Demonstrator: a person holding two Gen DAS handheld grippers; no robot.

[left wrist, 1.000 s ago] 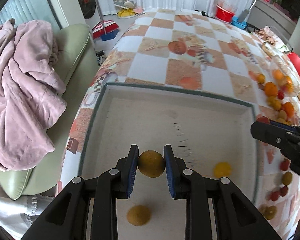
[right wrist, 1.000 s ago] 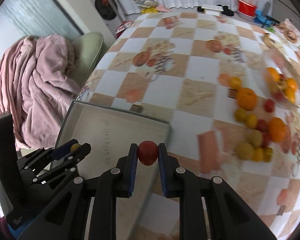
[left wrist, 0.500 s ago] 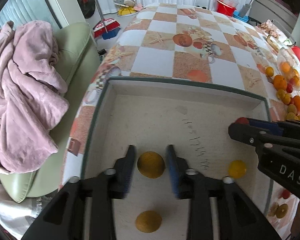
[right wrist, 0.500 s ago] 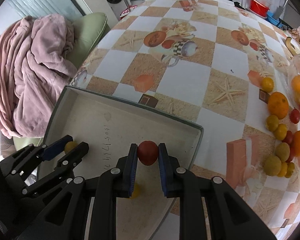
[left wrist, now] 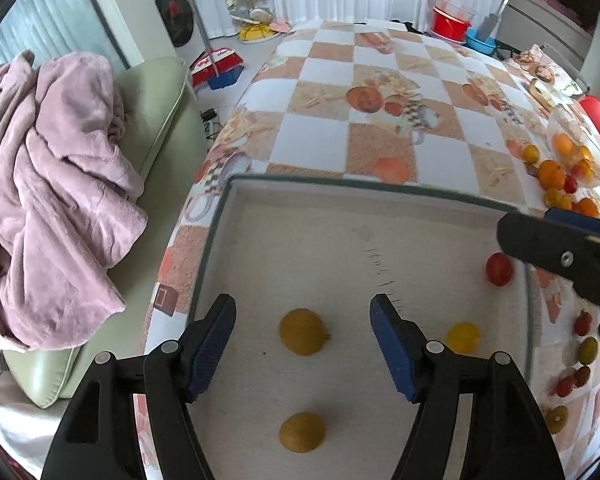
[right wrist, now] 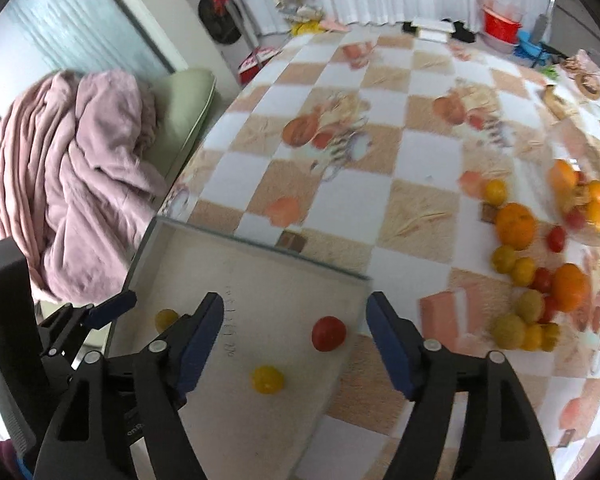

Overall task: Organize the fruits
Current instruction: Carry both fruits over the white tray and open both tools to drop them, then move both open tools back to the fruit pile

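A shallow white box (left wrist: 380, 190) with a green rim sits on the checked tablecloth; it also shows in the right wrist view (right wrist: 260, 246). In it lie two dull yellow fruits (left wrist: 303, 331) (left wrist: 302, 432), a small bright yellow one (left wrist: 463, 337) (right wrist: 267, 379) and a red tomato (left wrist: 499, 269) (right wrist: 329, 333). My left gripper (left wrist: 303, 322) is open and empty above the nearer dull yellow fruit. My right gripper (right wrist: 294, 322) is open and empty above the tomato. Loose oranges, yellow fruits and tomatoes (right wrist: 516, 226) lie in a pile on the table to the right.
A green sofa (left wrist: 156, 112) with a pink blanket (left wrist: 48, 184) stands left of the table. A clear bag of fruit (right wrist: 580, 196) lies at the right edge. More small tomatoes (left wrist: 582, 350) lie right of the box.
Both grippers have opened. The left let go of the dull yellow fruit and the right let go of the red tomato; both fruits now lie on the box floor.
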